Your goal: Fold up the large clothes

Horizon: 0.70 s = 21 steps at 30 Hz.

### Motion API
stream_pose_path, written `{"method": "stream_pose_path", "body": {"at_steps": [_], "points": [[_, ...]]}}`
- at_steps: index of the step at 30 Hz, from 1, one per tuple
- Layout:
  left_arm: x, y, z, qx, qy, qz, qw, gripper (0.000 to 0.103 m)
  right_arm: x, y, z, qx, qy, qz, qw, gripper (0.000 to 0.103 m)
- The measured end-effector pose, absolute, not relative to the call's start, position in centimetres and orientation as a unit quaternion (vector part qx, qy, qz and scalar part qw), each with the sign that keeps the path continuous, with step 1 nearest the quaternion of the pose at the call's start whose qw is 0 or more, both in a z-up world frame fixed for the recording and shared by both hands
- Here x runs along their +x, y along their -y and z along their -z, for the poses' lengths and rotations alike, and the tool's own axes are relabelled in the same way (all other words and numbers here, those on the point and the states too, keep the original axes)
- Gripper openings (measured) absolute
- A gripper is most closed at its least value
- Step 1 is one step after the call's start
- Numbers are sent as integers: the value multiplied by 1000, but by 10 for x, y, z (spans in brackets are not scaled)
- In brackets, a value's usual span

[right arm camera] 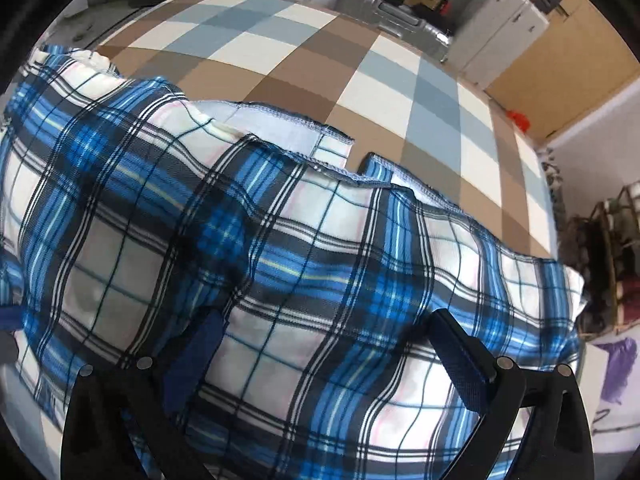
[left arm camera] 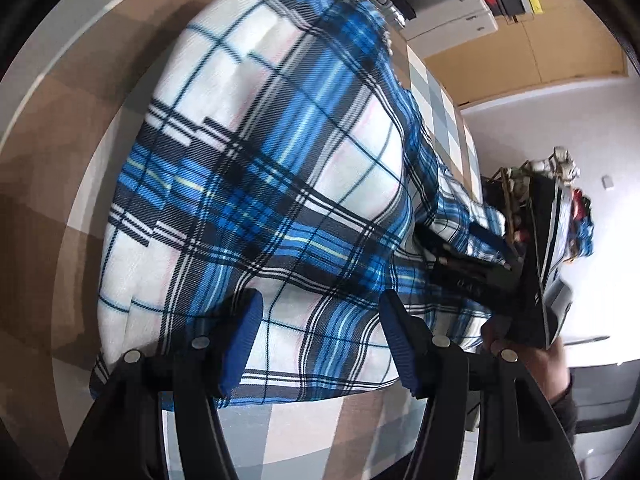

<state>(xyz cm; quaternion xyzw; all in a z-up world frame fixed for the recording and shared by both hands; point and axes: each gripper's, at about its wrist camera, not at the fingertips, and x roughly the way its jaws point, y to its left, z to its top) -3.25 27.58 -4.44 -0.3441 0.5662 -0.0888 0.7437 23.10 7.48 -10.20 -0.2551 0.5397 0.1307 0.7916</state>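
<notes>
A large blue, white and black plaid garment [left arm camera: 256,184] lies on a checked brown, white and grey-blue table cover [left arm camera: 48,208]. My left gripper [left arm camera: 320,340] is open, its blue-padded fingers [left arm camera: 244,340] spread over the garment's near hem. The right gripper's black body [left arm camera: 472,276] shows at the right of the left wrist view, over the cloth. In the right wrist view the garment [right arm camera: 280,264] fills the lower frame, its stitched edge [right arm camera: 288,120] folded over. My right gripper [right arm camera: 328,344] is open with cloth between its fingers [right arm camera: 464,356].
The checked table cover [right arm camera: 360,80] stretches beyond the garment. White drawer units [right arm camera: 500,28], a silver case [right arm camera: 384,12] and cardboard panels [right arm camera: 580,60] stand behind. A wire rack [right arm camera: 608,264] with items stands at the right edge.
</notes>
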Motion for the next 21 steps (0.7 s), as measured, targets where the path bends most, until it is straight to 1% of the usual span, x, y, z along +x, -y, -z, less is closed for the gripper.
{"method": "stream_pose_path", "body": {"at_steps": [3, 6, 9, 11, 14, 17, 21], "points": [[-31, -271, 43, -336, -569, 82, 746, 55, 233, -67, 97, -233, -548, -137, 792, 103], [-33, -266, 33, -329, -561, 81, 755, 55, 227, -38, 73, -138, -544, -163, 811, 103], [-37, -257, 10, -313, -538, 102, 776, 55, 205, 3, 49, 1, -531, -222, 818, 103], [-38, -250, -2, -323, -524, 141, 775, 55, 183, 32, 39, 143, -512, -306, 790, 103], [-33, -234, -11, -342, -509, 184, 768, 57, 160, 61, 59, 330, -496, -388, 703, 103], [-22, -209, 1, -357, -521, 223, 743, 57, 148, 68, 89, 389, -505, -390, 664, 103], [-9, -193, 28, -371, -559, 214, 710, 57, 146, 77, 125, 421, -519, -357, 653, 102]]}}
